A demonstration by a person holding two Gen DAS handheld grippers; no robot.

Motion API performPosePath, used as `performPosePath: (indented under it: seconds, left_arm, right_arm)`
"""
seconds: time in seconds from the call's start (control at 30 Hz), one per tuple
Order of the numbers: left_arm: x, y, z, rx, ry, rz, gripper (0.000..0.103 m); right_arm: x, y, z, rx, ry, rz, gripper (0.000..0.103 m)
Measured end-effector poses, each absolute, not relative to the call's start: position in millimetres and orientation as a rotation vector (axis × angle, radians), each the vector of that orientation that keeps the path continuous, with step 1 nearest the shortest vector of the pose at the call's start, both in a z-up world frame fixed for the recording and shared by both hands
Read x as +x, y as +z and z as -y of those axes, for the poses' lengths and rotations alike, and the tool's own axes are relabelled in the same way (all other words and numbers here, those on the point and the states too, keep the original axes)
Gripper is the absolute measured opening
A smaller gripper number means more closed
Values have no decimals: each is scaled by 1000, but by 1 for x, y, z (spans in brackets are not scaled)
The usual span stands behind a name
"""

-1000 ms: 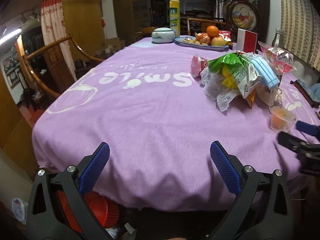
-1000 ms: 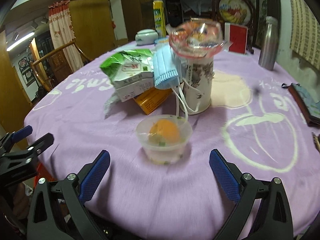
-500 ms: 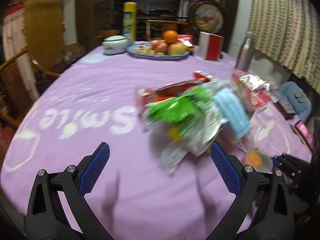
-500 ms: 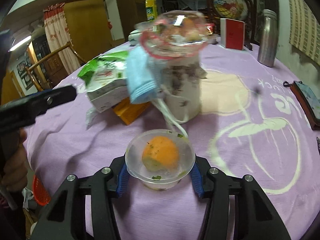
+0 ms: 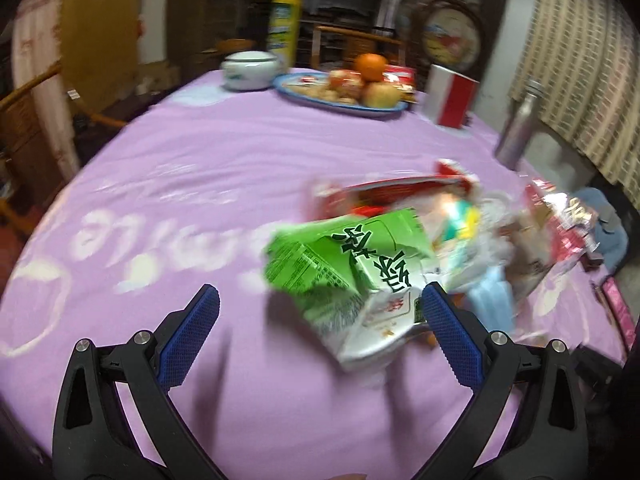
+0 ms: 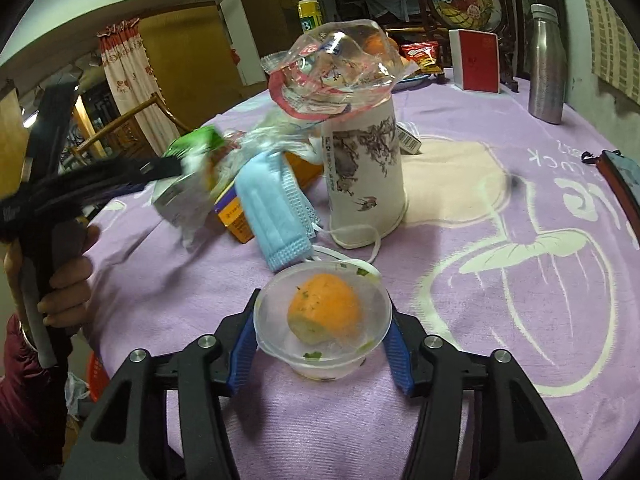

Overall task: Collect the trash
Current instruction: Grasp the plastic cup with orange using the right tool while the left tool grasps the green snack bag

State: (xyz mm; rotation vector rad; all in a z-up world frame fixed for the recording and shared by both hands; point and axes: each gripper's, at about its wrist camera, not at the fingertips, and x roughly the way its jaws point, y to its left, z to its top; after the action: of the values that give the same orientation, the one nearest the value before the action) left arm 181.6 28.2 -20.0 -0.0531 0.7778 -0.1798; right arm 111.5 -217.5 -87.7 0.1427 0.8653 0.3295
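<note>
A clear plastic cup (image 6: 320, 366) with an orange lump of food in it stands on the purple tablecloth (image 6: 460, 320). My right gripper (image 6: 322, 320) has both blue pads against the cup's sides, and its jaws are opening slightly. Behind it lie a blue face mask (image 6: 276, 216), an orange box (image 6: 236, 220) and a white paper cup (image 6: 364, 184) stuffed with a crumpled clear wrapper (image 6: 332, 68). My left gripper (image 5: 319, 294) is wide open just in front of a green carton (image 5: 360, 272). The carton lies near its right finger, untouched. A red wrapper (image 5: 400, 190) lies behind the carton.
At the table's far end stand a blue fruit plate (image 5: 344, 106), a white lidded bowl (image 5: 248, 70), a yellow can (image 5: 284, 20) and a red-and-white box (image 5: 450, 96). A steel bottle (image 6: 546, 64) stands far right. A red basket (image 6: 98, 376) sits on the floor below the table's left edge.
The right gripper went from wide open to closed around the plastic cup. The left gripper swung right from bare cloth to the trash pile, so the green carton now lies between its fingers.
</note>
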Motion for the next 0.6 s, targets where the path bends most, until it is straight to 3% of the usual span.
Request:
performPosePath:
  seconds: [0.23, 0.6]
  left_arm:
    - [147, -18, -72, -151, -177, -783, 97]
    - [179, -26, -74, -254, -233, -795, 97]
  right_arm:
    - [114, -88, 217, 146, 342, -865, 61]
    - [110, -87, 216, 155, 334, -869, 70]
